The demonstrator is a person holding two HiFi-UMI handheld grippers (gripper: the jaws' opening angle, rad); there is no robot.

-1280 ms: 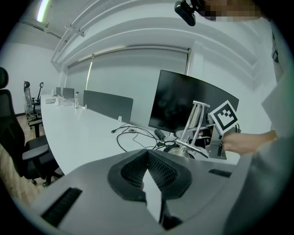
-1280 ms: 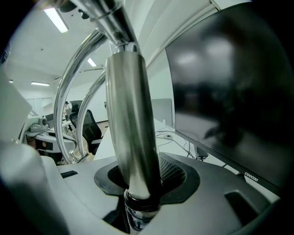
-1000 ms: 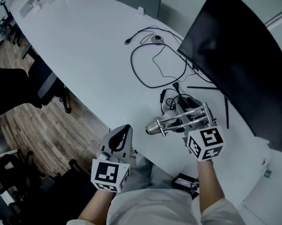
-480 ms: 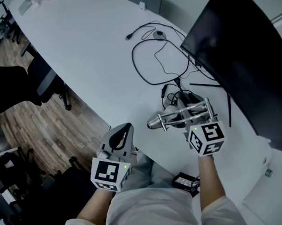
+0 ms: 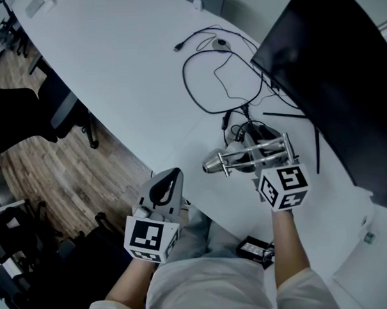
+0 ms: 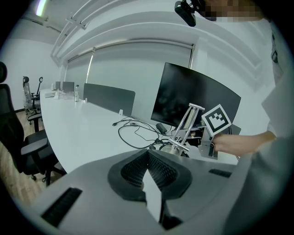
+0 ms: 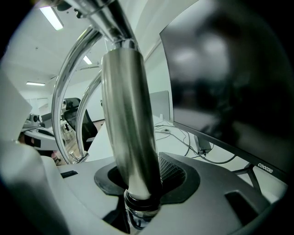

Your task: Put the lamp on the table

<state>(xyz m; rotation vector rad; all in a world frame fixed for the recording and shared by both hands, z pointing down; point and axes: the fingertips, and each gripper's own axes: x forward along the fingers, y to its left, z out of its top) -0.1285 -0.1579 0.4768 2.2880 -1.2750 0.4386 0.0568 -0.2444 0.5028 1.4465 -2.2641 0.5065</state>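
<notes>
The lamp (image 5: pixel 245 156) is a chrome desk lamp with thin parallel rods and a cone head that points left. It lies almost level over the white table (image 5: pixel 113 77), near the front edge; I cannot tell if it touches the top. My right gripper (image 5: pixel 267 159) is shut on the lamp's thick tube (image 7: pixel 128 128), which runs up between the pads (image 7: pixel 172 172). My left gripper (image 5: pixel 171 178) hangs off the table's front edge, over the floor, shut with nothing in it. From the left gripper view the lamp (image 6: pixel 183 126) shows ahead, past the closed gripper (image 6: pixel 148 158).
A large black monitor (image 5: pixel 330 68) stands at the right, its stand legs close behind the lamp. Loose black cables (image 5: pixel 209 73) loop across the table beyond it. A black power adapter (image 5: pixel 254 250) lies below the table edge. Office chairs (image 5: pixel 63 111) stand left.
</notes>
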